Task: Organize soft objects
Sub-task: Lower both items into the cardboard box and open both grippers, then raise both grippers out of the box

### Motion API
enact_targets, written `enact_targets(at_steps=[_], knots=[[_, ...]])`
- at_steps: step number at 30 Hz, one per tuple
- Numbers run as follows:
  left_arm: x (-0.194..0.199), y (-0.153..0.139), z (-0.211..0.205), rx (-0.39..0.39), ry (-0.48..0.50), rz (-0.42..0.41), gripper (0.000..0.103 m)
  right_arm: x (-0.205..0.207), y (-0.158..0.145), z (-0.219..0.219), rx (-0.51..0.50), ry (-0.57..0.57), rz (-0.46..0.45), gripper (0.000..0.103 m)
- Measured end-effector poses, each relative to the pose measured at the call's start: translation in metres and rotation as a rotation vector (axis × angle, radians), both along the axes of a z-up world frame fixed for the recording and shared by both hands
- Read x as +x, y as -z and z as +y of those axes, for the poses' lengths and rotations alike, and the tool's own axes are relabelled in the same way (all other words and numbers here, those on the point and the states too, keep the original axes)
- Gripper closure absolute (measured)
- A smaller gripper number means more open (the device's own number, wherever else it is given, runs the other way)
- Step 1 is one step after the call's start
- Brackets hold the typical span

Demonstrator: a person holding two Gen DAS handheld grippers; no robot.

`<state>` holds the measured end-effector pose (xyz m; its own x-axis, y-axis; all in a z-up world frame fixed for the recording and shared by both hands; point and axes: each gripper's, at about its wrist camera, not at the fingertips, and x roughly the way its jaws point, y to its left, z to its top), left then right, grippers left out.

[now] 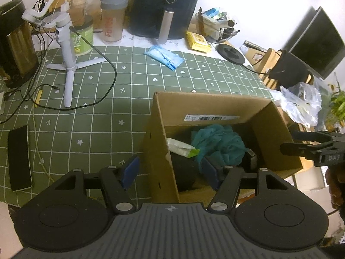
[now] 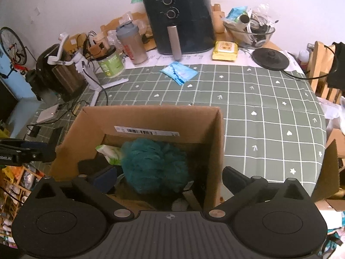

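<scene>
An open cardboard box [image 1: 207, 105] [image 2: 151, 116] stands on the green checked tablecloth. Inside lie a teal mesh bath sponge [image 1: 220, 144] [image 2: 155, 164], a white and green wipes pack [image 1: 183, 147] [image 2: 110, 151] and dark items. My left gripper [image 1: 170, 170] is open and empty, its jaws astride the box's left wall. My right gripper [image 2: 170, 179] is open and empty, astride the box's right wall. A blue wipes pack [image 1: 165, 57] [image 2: 179, 72] and a yellow wipes pack [image 1: 198, 42] [image 2: 225, 50] lie on the table farther back.
A black air fryer [image 1: 166, 6] [image 2: 181, 17], a shaker bottle [image 1: 112, 17], a white tripod gimbal [image 1: 66, 49] with cables, a phone [image 1: 19, 157], a kettle base [image 2: 270, 59] and a glass bowl of clutter [image 2: 250, 30] ring the table.
</scene>
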<state>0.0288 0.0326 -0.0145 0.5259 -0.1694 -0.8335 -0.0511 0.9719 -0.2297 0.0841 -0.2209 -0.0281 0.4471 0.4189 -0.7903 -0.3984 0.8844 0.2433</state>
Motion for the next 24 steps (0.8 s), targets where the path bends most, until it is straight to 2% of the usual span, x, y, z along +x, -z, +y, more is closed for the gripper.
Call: enact_targets(at_steps=[12,24], knots=[[0.014,0.001,-0.004,0.052,0.029,0.013,0.040,0.006,0.000,-0.006,-0.067,0.047,-0.013,0.000],[0.032,-0.011,-0.004,0.070,0.052,-0.033,0.040,0.021,-0.012,-0.009,-0.117,0.030,-0.071,0.000]])
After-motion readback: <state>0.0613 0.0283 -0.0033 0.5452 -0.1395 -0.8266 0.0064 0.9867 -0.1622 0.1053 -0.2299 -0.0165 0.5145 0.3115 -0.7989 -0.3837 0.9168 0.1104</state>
